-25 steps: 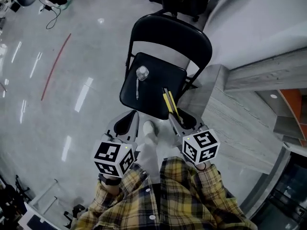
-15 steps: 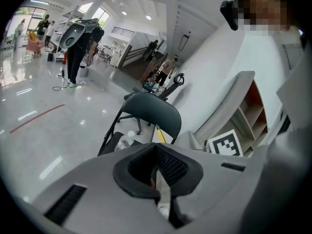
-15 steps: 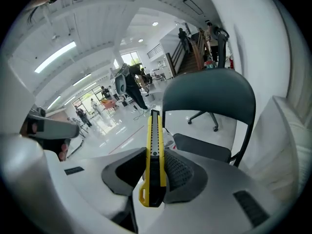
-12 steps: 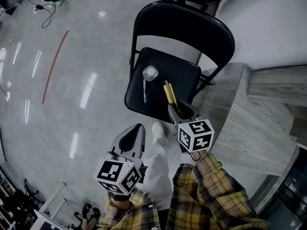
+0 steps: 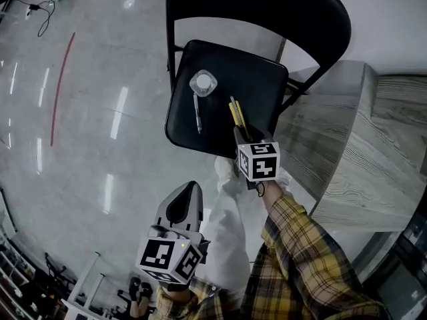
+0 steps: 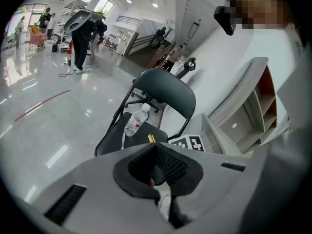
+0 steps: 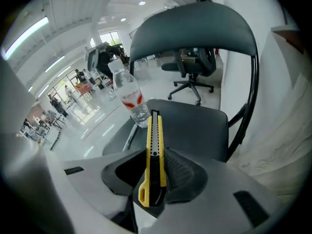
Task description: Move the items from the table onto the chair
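Over the chair (image 5: 267, 79), right jaws clamp a yellow knife (image 7: 154, 147); left jaws closed, empty.

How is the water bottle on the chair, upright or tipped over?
Upright. The water bottle stands on its base on the chair seat, cap uppermost.

Dim, floor (image 5: 119, 112) glare, fisheye edges.
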The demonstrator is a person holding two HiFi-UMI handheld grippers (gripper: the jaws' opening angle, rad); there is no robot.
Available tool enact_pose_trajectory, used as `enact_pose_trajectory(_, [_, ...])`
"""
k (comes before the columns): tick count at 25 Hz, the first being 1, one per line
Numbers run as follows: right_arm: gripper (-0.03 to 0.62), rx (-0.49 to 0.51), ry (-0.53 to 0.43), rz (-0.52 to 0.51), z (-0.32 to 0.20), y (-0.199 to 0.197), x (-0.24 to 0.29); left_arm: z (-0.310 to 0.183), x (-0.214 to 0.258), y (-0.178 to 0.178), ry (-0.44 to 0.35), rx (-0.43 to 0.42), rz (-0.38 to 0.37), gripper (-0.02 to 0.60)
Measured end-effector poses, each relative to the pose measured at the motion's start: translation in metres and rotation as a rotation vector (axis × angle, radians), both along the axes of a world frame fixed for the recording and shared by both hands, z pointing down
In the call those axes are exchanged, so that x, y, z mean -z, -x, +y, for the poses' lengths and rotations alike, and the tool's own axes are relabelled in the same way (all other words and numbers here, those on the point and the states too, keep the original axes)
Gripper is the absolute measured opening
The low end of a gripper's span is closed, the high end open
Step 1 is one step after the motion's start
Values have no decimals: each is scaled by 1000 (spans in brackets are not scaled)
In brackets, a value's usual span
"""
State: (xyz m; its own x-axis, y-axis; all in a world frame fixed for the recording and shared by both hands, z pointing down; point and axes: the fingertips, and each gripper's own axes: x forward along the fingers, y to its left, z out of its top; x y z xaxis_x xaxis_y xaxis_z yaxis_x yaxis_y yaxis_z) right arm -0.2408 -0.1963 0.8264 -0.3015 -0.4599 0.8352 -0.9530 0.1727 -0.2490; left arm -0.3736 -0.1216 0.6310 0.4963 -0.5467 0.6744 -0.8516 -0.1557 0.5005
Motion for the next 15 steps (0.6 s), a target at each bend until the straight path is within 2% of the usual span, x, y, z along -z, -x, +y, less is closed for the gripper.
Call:
enact_pose_trajectory(8, [126, 35, 77, 76, -5, -7, -70, 5, -21, -5, 33, -7, 3, 5])
enact_pose_trajectory(15, [126, 76, 136, 111, 6, 0, -98, 15, -30, 1, 66, -21, -9, 5])
